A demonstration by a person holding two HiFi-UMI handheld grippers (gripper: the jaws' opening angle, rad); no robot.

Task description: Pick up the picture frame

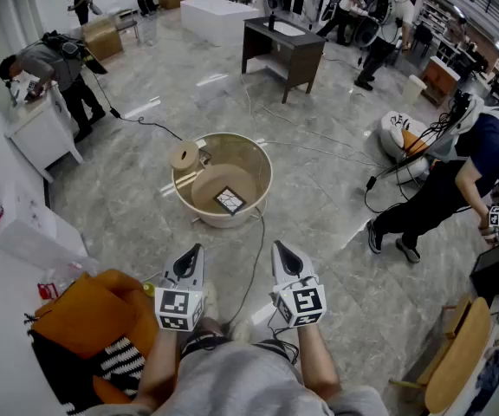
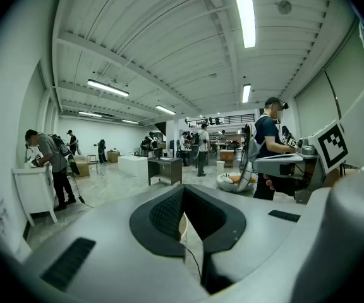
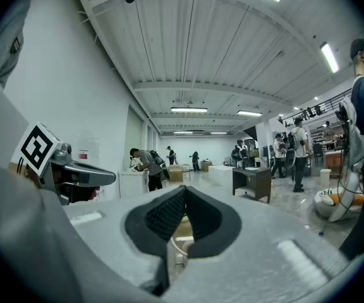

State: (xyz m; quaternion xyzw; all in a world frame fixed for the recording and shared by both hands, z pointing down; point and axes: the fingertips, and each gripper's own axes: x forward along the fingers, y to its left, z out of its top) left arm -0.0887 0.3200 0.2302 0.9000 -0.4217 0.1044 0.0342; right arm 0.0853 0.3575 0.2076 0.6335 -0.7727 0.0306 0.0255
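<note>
The picture frame [image 1: 229,200], small with a dark border, lies flat inside a round beige tub [image 1: 262,159] on the floor, ahead of both grippers. My left gripper [image 1: 196,251] and right gripper [image 1: 281,248] are held side by side near my body, pointing toward the tub and well short of it. In the left gripper view the left gripper [image 2: 183,188] has its black pads meeting at the tips, with nothing between them. In the right gripper view the right gripper [image 3: 184,189] is shut and empty too. A sliver of beige shows below each pair of pads.
A roll of tape [image 1: 184,156] sits on the tub's left rim. A thin cable [image 1: 254,267] runs from the tub toward me. An orange bag [image 1: 85,310] lies at my left and a wooden chair [image 1: 457,362] at the right. A person [image 1: 457,172] bends over at the right.
</note>
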